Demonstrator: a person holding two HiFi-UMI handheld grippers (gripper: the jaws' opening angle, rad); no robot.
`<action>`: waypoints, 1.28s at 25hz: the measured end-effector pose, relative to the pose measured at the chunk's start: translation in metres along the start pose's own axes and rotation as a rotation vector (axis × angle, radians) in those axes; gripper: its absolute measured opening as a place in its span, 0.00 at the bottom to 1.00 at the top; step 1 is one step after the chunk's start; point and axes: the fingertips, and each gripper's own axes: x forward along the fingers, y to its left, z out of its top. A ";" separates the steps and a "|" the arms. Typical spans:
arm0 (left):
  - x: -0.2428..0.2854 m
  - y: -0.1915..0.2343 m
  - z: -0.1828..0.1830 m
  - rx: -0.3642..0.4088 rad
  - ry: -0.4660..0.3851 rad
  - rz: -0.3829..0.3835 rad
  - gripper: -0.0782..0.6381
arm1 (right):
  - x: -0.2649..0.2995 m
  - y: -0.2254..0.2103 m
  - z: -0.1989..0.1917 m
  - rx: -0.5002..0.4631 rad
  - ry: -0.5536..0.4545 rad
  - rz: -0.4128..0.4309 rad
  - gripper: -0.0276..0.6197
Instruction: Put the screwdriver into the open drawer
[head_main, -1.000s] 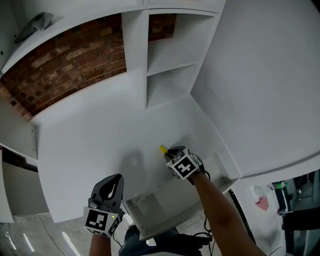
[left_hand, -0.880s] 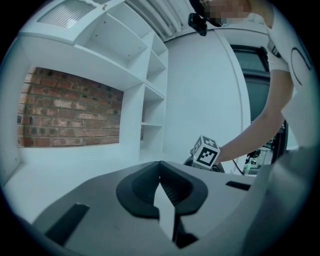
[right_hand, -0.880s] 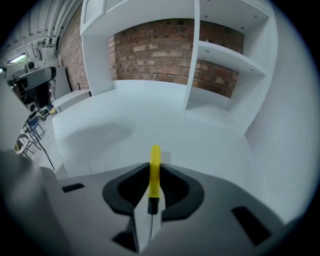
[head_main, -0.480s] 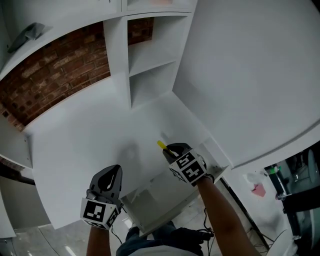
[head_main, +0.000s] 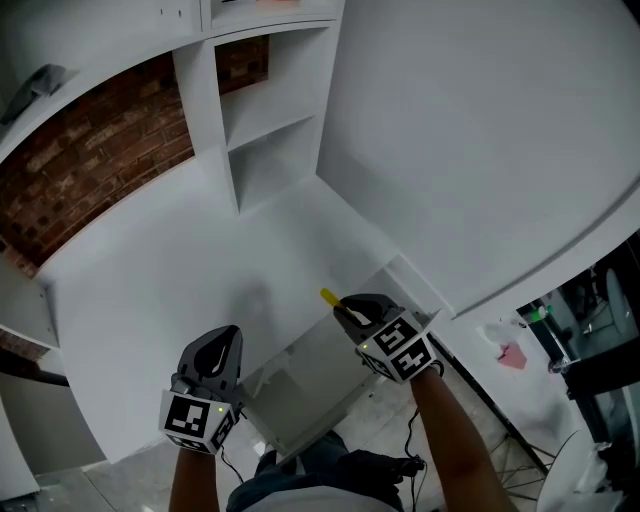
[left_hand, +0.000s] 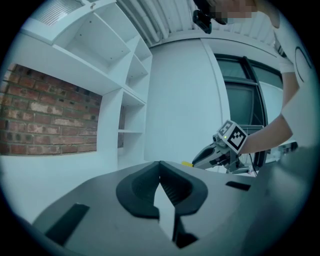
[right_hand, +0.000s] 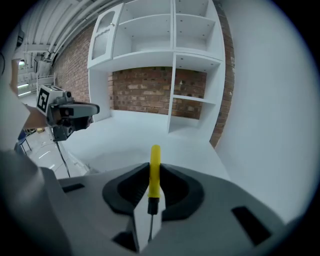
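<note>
The right gripper (head_main: 347, 307), clamped on the yellow-handled screwdriver (head_main: 327, 296), has risen beside the open drawer (head_main: 310, 375), ready for lowering; the left gripper (head_main: 222, 340) stays closed, empty.

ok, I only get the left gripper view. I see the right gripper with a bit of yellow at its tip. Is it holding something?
Observer: Yes. In its own view the right gripper is shut on the screwdriver, with the pads on the yellow handle.
Operator: Which way does it lie?
Observer: Along the jaws. The handle end pokes out past the tips and the metal shaft runs back toward the camera.
Operator: And the drawer? Not in my frame.
Observer: The head view shows the open drawer pulled out from the front edge of the desk. The right gripper appears to be over its right part, near that edge.
</note>
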 end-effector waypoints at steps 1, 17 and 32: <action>-0.001 -0.002 -0.001 0.004 0.004 -0.003 0.13 | 0.001 0.005 -0.010 0.003 0.014 0.020 0.15; -0.005 -0.014 -0.033 0.029 0.136 0.049 0.13 | 0.074 0.049 -0.168 0.043 0.391 0.214 0.15; -0.009 -0.013 -0.058 0.048 0.242 0.103 0.13 | 0.127 0.046 -0.232 0.109 0.597 0.212 0.16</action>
